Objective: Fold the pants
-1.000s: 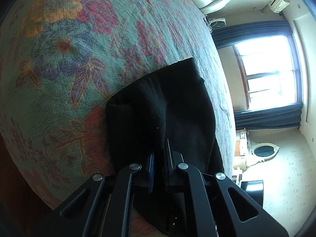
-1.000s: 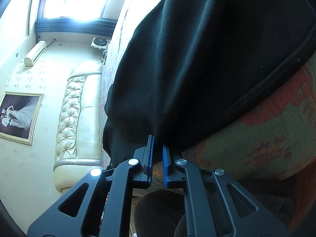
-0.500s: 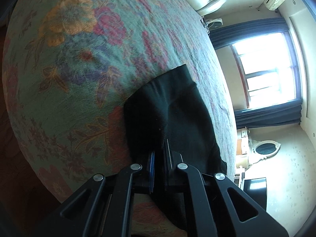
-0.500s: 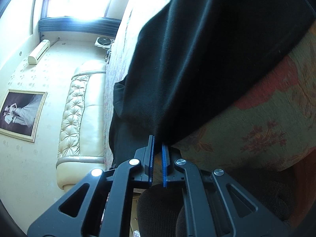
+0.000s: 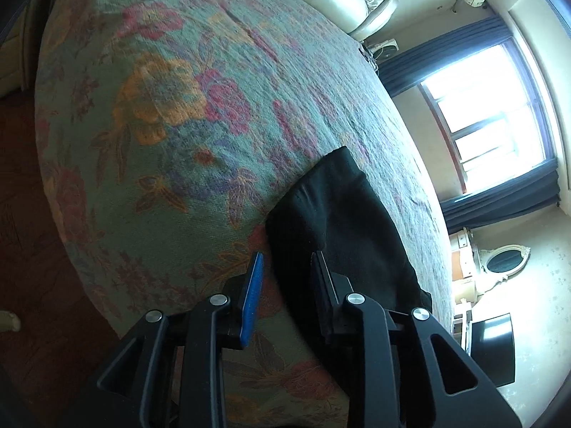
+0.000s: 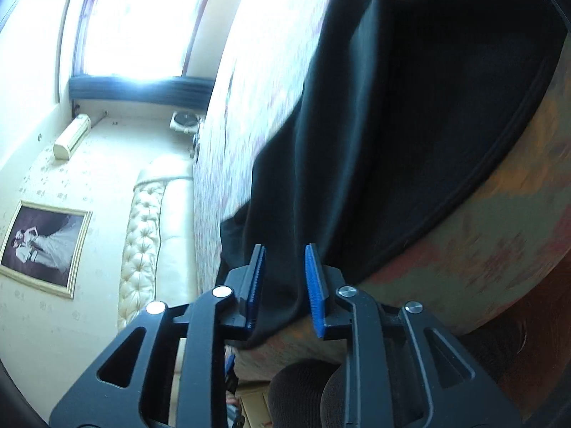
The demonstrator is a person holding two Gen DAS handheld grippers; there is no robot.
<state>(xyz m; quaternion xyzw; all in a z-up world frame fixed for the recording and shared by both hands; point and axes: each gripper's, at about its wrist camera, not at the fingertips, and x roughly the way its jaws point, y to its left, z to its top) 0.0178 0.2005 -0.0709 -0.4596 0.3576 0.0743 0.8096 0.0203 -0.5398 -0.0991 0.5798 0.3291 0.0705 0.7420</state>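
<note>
Black pants [image 5: 339,221] lie folded on a floral bedspread [image 5: 171,114] near the bed's edge. My left gripper [image 5: 287,260] hovers over their near corner with its jaws opening. The cloth's edge runs between the blue-padded fingers [image 5: 254,285], and the pads do not press it. In the right wrist view the pants [image 6: 421,125] fill the upper right, their hem band curving along the bedspread [image 6: 481,249]. My right gripper [image 6: 284,253] is also opening, with a loose fold of the black cloth lying between its fingers [image 6: 314,285].
A cream tufted headboard [image 6: 146,235] stands at the bed's far end. A bright window with dark curtains [image 5: 499,132], a wall air conditioner [image 6: 71,139], a framed picture [image 6: 43,246] and an oval mirror [image 5: 505,260] line the walls. Dark red floor [image 5: 21,214] borders the bed.
Both grippers were shut on the pants' edge and now stand parted. Both have drawn back and up from the cloth, so more of the bed shows.
</note>
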